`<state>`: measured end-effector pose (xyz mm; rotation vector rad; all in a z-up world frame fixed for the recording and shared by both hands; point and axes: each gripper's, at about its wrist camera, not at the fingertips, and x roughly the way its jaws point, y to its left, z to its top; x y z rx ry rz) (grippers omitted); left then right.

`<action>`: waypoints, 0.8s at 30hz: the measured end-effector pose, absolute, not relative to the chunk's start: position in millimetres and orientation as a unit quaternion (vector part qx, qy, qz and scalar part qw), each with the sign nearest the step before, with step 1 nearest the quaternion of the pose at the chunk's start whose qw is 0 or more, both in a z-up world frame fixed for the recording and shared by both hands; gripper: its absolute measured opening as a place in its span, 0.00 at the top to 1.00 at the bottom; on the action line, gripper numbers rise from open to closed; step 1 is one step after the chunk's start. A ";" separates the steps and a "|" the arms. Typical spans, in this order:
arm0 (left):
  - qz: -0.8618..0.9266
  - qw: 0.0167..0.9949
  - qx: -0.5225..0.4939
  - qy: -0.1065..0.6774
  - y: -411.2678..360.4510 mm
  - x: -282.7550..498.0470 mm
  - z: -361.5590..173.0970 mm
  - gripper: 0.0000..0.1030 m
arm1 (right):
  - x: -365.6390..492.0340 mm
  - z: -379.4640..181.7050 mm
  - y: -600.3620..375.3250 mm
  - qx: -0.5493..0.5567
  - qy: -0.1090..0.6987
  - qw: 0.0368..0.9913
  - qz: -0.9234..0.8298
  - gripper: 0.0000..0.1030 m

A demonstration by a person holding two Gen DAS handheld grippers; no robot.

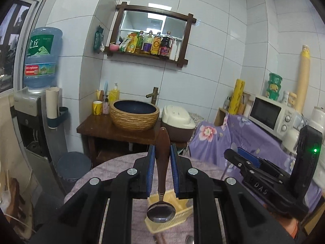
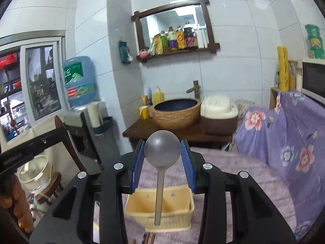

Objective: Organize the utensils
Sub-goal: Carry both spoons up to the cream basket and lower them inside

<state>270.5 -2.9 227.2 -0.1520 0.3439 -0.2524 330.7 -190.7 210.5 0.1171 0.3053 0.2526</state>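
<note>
My left gripper (image 1: pixel 162 152) is shut on the brown wooden handle of a metal spoon (image 1: pixel 161 211), whose bowl hangs down over a cream plastic utensil basket (image 1: pixel 178 213). My right gripper (image 2: pixel 162 152) is shut on the round bowl of a grey spoon (image 2: pixel 162 150); its handle hangs down into the same cream basket (image 2: pixel 142 205) on the purple tablecloth (image 2: pixel 243 177). The right gripper also shows in the left wrist view (image 1: pixel 241 156) to the right. The left gripper's arm shows at the left of the right wrist view (image 2: pixel 30 148).
More utensils lie on the cloth near the basket's front (image 2: pixel 149 238). Beyond the table stand a wooden stand with a basin (image 1: pixel 135 113), a water dispenser (image 1: pixel 40 61), a grey bin (image 1: pixel 74 166) and a microwave (image 1: pixel 270 116) on a flowered cover.
</note>
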 end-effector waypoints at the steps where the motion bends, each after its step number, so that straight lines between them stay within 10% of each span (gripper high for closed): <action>1: -0.127 0.974 -0.077 0.169 -6.9 278.1 227.0 0.84 | 339.4 212.6 -188.9 0.054 0.148 0.980 0.121 0.64; 24: -0.125 0.951 -0.076 0.271 -31.1 316.5 88.4 0.84 | 367.0 74.5 -169.2 -0.036 0.201 0.975 0.088 0.64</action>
